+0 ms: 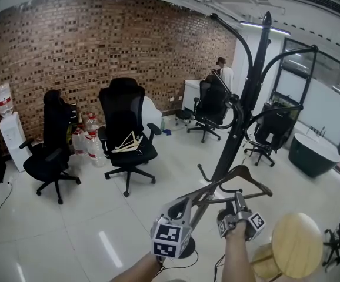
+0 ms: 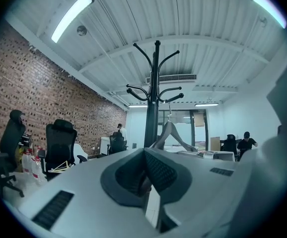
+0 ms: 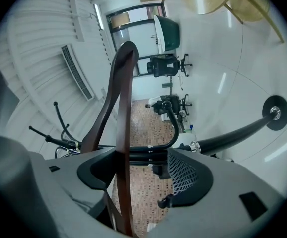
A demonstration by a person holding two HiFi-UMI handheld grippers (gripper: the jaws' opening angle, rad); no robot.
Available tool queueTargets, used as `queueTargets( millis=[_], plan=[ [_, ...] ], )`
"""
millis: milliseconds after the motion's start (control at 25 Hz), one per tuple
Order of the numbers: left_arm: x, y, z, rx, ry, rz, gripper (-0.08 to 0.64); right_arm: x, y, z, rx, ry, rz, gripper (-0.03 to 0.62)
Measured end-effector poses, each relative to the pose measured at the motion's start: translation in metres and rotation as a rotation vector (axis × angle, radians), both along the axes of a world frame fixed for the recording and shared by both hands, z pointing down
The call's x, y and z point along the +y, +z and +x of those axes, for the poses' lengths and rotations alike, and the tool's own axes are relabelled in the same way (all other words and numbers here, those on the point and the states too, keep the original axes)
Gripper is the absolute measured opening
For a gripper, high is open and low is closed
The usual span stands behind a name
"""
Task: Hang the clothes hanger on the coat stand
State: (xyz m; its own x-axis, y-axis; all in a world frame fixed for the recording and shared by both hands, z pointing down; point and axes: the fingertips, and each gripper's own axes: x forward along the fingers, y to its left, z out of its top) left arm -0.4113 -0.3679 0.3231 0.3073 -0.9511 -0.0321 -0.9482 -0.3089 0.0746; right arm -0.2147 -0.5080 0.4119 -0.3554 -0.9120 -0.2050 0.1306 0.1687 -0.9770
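The black coat stand (image 1: 249, 98) rises right of centre, its curved hooks spreading near the top (image 2: 155, 108); in the right gripper view its pole (image 3: 233, 135) lies sideways. A dark wooden clothes hanger (image 1: 252, 180) is level beside the pole's lower part. My right gripper (image 1: 239, 204) is open around it: the wood (image 3: 123, 108) leans on the left jaw, with a clear gap to the right pad (image 3: 183, 170). My left gripper (image 1: 182, 207) is shut (image 2: 146, 175), tips at the hanger's left end; contact cannot be told. The hanger (image 2: 171, 133) shows just ahead.
A round wooden stool (image 1: 296, 242) stands close at bottom right. Black office chairs (image 1: 126, 128) (image 1: 55, 143) line the brick wall, one with pale hangers (image 1: 127, 143) on its seat. Water bottles (image 1: 90, 140) sit between them. A person (image 1: 223, 72) stands far back.
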Motion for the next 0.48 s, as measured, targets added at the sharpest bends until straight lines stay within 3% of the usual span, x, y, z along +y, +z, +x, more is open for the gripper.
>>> queueTargets(
  millis=[480],
  plan=[
    [0.002,0.008,-0.001,-0.003,0.012,-0.007,0.008,0.01,0.007,-0.017,-0.013,-0.04,0.023,0.321]
  ],
)
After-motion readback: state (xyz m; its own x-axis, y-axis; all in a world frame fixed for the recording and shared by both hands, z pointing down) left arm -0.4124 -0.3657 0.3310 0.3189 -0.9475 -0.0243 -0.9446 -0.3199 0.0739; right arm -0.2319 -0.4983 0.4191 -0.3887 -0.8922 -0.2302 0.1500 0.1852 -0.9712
